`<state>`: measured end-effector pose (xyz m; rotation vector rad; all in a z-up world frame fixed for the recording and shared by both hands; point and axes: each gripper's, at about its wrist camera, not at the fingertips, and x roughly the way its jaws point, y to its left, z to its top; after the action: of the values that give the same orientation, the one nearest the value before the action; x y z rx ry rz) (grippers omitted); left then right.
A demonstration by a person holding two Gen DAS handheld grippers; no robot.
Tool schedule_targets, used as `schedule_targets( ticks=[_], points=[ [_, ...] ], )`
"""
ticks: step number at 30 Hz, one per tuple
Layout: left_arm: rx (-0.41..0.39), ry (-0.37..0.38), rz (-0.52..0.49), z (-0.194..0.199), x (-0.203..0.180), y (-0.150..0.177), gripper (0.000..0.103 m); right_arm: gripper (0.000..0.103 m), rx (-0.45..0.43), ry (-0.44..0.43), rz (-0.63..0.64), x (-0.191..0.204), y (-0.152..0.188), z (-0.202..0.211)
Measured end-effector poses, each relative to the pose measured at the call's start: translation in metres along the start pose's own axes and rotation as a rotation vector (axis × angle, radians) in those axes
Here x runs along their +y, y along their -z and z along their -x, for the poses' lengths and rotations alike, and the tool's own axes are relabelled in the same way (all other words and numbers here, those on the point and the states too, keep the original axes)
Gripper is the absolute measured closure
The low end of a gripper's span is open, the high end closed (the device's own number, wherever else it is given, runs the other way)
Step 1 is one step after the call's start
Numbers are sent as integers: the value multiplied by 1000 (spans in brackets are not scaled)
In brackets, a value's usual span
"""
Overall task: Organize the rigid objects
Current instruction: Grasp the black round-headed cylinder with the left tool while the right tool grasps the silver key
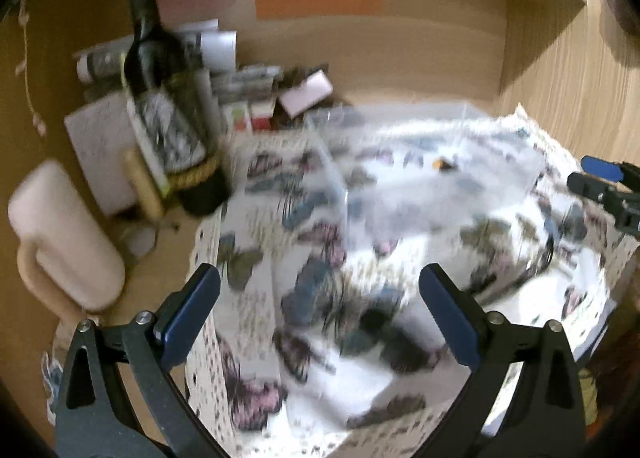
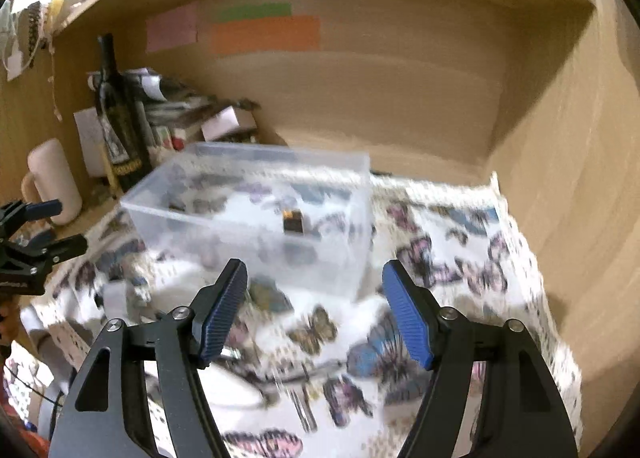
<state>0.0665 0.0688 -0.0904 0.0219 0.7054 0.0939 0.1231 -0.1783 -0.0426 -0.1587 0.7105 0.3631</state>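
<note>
A clear plastic box [image 2: 256,214] stands on the butterfly-print cloth [image 2: 440,258] inside a wooden alcove. A small dark and orange object [image 2: 293,223] lies inside the box; it also shows in the left wrist view [image 1: 442,164]. My right gripper [image 2: 314,308] is open and empty, just in front of the box. My left gripper [image 1: 318,312] is open and empty over the cloth [image 1: 280,258], left of the box [image 1: 420,162]. Both views are blurred. Some small items [image 2: 120,294] lie on the cloth at left, too blurred to name.
A dark wine bottle [image 1: 168,98] stands at the back left beside a cream mug [image 1: 60,234], a white board and a stack of papers and small boxes [image 1: 256,94]. Wooden walls close the alcove at back and right [image 2: 560,138].
</note>
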Motion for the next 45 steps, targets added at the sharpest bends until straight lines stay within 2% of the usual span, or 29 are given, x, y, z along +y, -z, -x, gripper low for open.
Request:
schedule_targets(
  ticks=[4, 11, 13, 20, 25, 29, 35, 37, 39, 45],
  points=[
    [41, 13, 12, -2, -2, 20, 2, 36, 62, -2, -27, -5, 19, -7],
    [97, 65, 16, -12, -14, 35, 3, 37, 160, -4, -19, -5, 48, -21],
    [115, 83, 8, -15, -20, 36, 11, 37, 178, 4, -14, -7, 53, -22],
    [142, 111, 10, -27, -31, 32, 20, 39, 231, -13, 34, 0, 63, -30],
    [170, 129, 48, -37, -26, 30, 33, 52, 226, -34, 45, 4, 60, -36],
    [174, 117, 34, -39, -25, 34, 38, 54, 218, -44, 42, 5, 57, -42],
    [157, 97, 26, -41, -24, 33, 60, 66, 206, -55, 68, 13, 52, -51],
    [150, 100, 25, -42, -25, 32, 74, 75, 201, -59, 67, 16, 51, -53],
    [147, 107, 18, -43, -27, 31, 79, 81, 194, -60, 83, 20, 51, -52],
    [125, 103, 25, -40, -26, 30, 79, 81, 169, -25, 68, 20, 54, -48]
  ],
)
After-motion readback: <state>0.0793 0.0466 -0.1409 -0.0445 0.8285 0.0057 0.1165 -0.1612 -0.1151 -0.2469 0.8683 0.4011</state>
